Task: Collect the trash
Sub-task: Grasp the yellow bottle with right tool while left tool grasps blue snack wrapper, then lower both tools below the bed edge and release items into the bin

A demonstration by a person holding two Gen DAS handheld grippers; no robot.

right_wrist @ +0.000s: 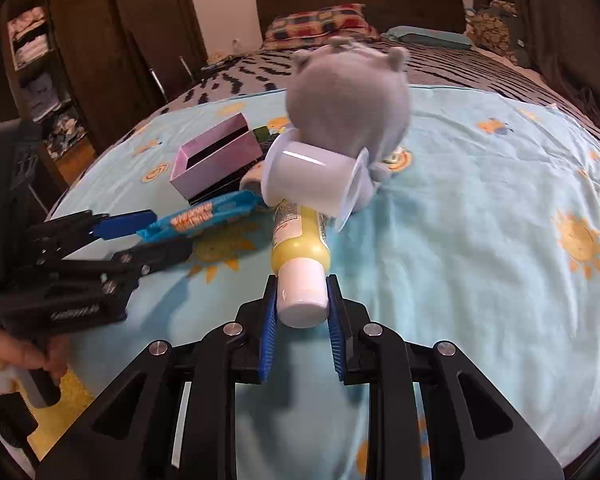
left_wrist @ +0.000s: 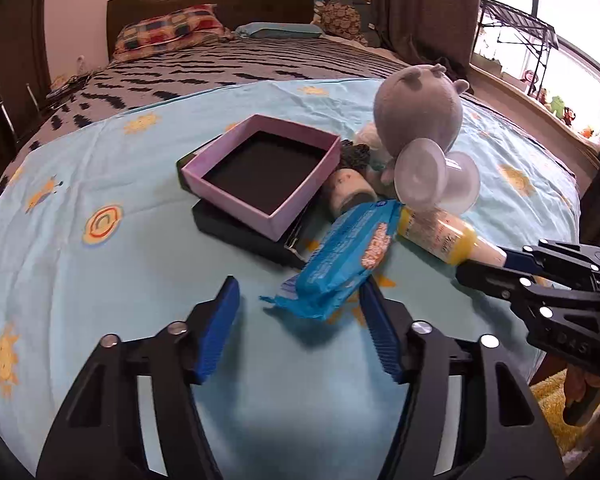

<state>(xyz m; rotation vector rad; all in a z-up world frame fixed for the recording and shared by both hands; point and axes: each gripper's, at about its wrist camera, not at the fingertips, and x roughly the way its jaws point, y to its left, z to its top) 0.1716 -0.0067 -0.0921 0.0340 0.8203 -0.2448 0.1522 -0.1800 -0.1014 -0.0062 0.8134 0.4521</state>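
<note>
Bed with sun-print sheet, trash at frame centre.
Right gripper clamps yellow bottle; left gripper half-wide around blue wrapper.

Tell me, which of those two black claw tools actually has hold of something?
The right gripper: its blue fingers press the white cap of the yellow bottle. The left gripper only straddles the blue wrapper, not squeezing it.

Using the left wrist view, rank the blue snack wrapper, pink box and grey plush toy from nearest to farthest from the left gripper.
1. blue snack wrapper, its near end between the fingers, toward the right one.
2. pink box, middle of the bedspread.
3. grey plush toy, behind, right.
</note>
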